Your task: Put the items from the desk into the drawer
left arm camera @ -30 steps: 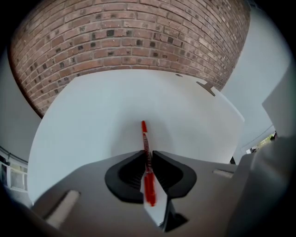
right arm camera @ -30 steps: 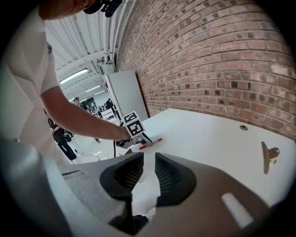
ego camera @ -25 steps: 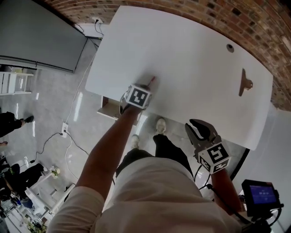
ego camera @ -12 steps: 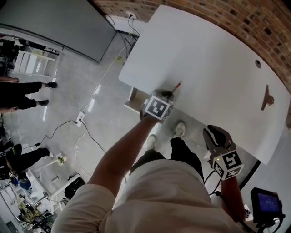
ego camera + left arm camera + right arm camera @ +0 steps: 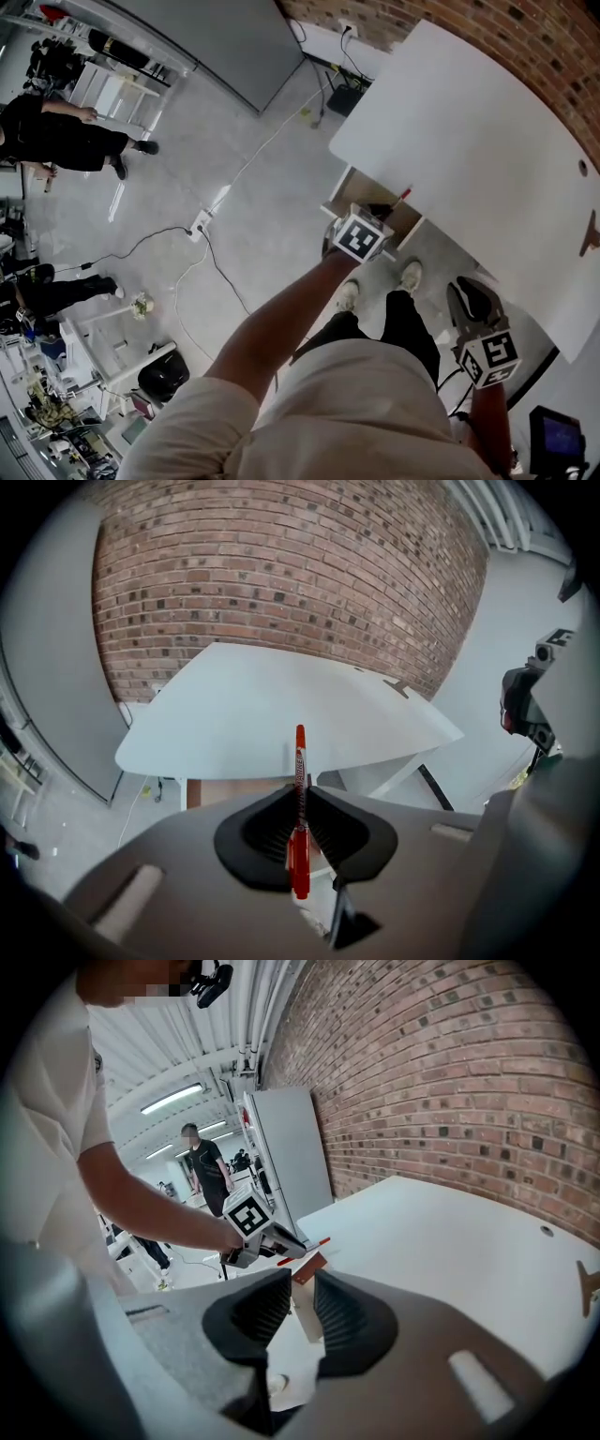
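The big white desk point(image 5: 487, 159) fills the upper right of the head view. An open wooden drawer point(image 5: 352, 192) peeks out under its near edge. The left gripper point(image 5: 378, 211) hangs right over that drawer, likely so it can drop its load in. Its jaws squeeze a red pen point(image 5: 299, 803) that points up. The right gripper point(image 5: 472, 298) waits at the lower right, jaws a little apart, holding nothing. The pen's white letters are too small to read.

A workshop-like lab: brick wall point(image 5: 506, 47), cluttered shelving point(image 5: 111, 89), floor cables point(image 5: 228, 283)
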`<state>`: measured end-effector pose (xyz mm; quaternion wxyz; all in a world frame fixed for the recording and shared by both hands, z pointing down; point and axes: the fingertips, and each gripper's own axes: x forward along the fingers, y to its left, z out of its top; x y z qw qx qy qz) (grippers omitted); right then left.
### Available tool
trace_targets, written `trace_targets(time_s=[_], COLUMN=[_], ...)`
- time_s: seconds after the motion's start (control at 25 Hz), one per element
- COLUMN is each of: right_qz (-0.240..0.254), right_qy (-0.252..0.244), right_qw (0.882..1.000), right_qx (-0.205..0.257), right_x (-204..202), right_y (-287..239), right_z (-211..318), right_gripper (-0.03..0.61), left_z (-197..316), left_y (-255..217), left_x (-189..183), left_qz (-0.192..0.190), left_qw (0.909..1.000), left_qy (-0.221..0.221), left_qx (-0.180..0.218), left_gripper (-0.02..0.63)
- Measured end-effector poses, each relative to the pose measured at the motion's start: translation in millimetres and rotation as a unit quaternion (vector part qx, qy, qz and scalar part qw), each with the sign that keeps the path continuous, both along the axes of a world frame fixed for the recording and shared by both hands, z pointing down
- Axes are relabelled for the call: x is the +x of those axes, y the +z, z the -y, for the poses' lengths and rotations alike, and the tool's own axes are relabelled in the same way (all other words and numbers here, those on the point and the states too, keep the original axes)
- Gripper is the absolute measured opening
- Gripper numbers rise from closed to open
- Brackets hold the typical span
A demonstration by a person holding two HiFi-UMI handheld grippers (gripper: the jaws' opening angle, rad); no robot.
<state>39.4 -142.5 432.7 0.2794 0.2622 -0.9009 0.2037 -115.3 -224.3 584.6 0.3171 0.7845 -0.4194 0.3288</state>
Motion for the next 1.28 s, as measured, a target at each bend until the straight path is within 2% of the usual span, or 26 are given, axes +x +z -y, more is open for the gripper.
trace_targets(time_s=[0.12, 0.24, 0.48, 0.72, 1.08, 1.28], right_qz=[-0.005, -0.013, -0.046, -0.071, -0.098, -0.102], right_qy=[-0.005, -0.006, 0.034, 0.073, 0.103, 0.112], right_qw=[1.0, 1.0, 0.998, 0.994, 0.987, 0.986], right_qx=[-0.004, -0.015, -0.027, -0.044, -0.068, -0.074], right_x=[-31, -38, -12, 20, 50, 58], right_y=[5, 14, 29, 60, 105, 116], right_z=[-20, -28, -44, -65, -82, -81], right_gripper=[0.066, 0.066, 0.066, 0.066, 0.066, 0.066], left_z=[-25, -28, -17, 5, 41, 54], left_y=[17, 36, 94, 158, 249, 278], left_x=[-39, -58, -54, -32, -17, -16], left_qz=[0.006, -0.001, -0.004, -0.024, -0.018, -0.009], left_qw=[0.9999, 0.9997, 0.9999, 0.9996, 0.9977, 0.9947], left_qy=[-0.008, -0.02, -0.006, -0.007, -0.023, -0.028], left_qx=[-0.011, -0.014, -0.015, -0.015, -0.062, -0.099], left_gripper=[0.049, 0.049, 0.049, 0.049, 0.049, 0.05])
